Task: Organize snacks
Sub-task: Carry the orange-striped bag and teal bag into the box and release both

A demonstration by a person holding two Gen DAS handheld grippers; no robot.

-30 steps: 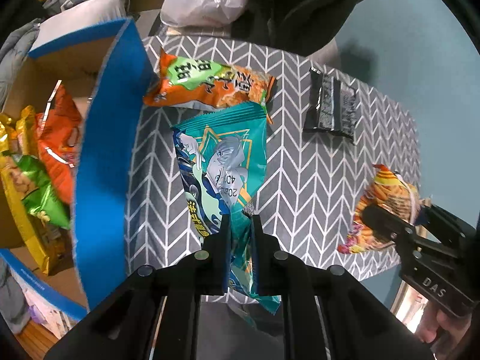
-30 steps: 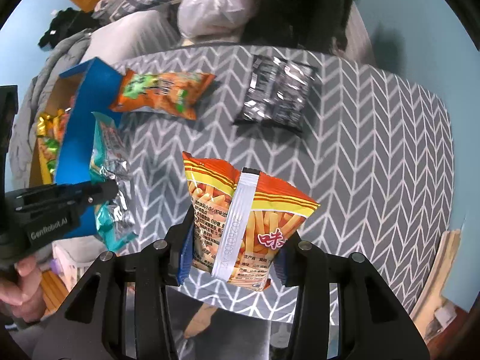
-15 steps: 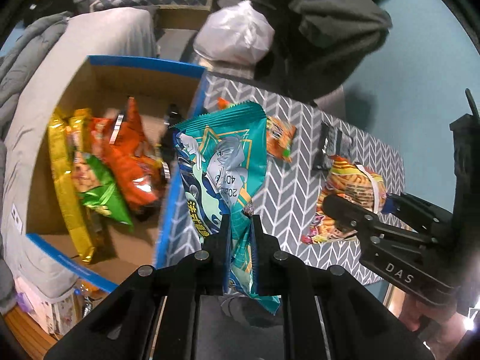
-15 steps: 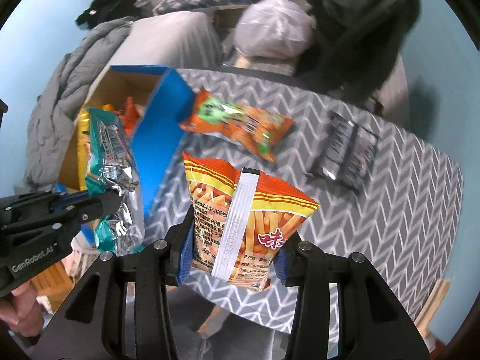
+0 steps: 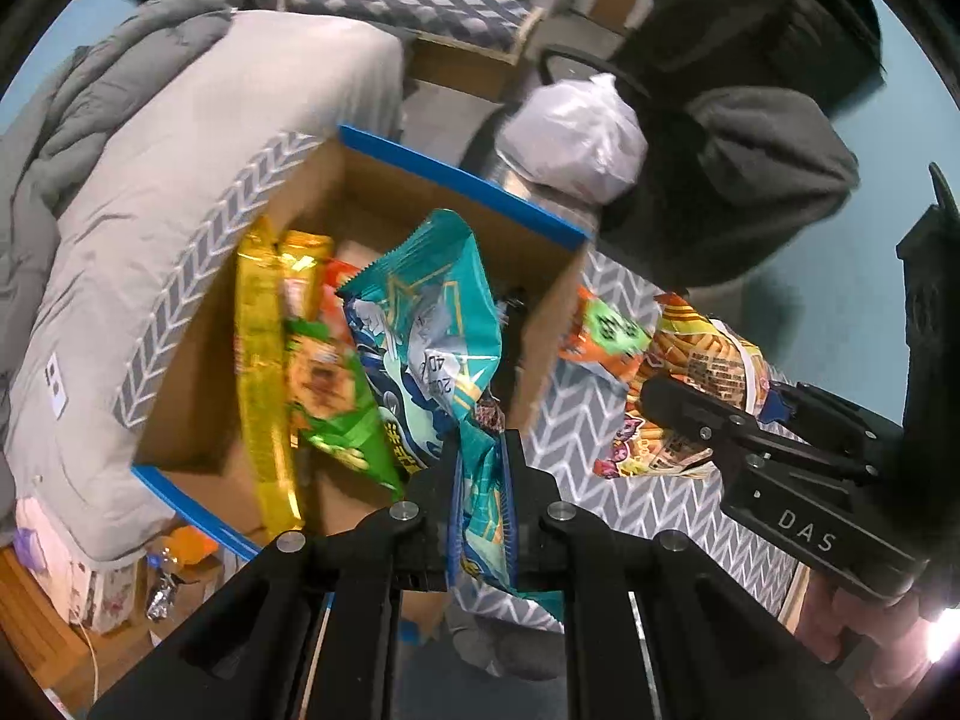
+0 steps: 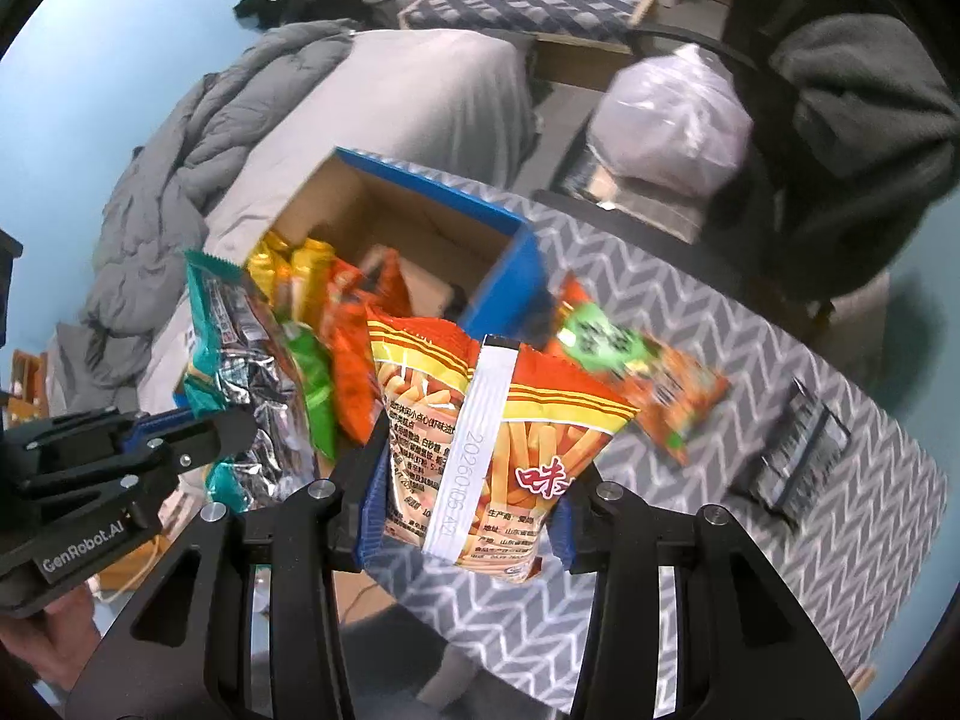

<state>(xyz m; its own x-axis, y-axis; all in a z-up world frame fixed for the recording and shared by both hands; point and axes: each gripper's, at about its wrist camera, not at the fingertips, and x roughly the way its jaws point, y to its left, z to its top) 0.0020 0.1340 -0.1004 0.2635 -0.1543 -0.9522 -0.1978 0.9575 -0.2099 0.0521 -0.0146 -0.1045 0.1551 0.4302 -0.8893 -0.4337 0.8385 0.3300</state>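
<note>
My left gripper (image 5: 480,450) is shut on a teal snack bag (image 5: 429,324), which hangs above the open cardboard box with blue rims (image 5: 456,180). Several snack bags, yellow (image 5: 261,360), green and orange, stand inside the box. My right gripper (image 6: 468,480) is shut on an orange-and-yellow fries bag (image 6: 492,420) and holds it over the box's near corner and the table edge. In the left wrist view the right gripper (image 5: 708,420) with the fries bag (image 5: 690,372) hovers to the right. In the right wrist view the left gripper (image 6: 234,426) with the teal bag (image 6: 240,360) is at the left.
On the chevron tablecloth (image 6: 750,360) lie an orange-and-green snack bag (image 6: 636,372) and a black packet (image 6: 792,456). A grey cushion (image 5: 150,180) flanks the box. A white plastic bag (image 5: 576,132) and dark clothing on a chair (image 5: 750,150) stand behind the table.
Both grippers have swung with their bags from over the table to the box side; the box now sits under the teal bag. The grips are unchanged.
</note>
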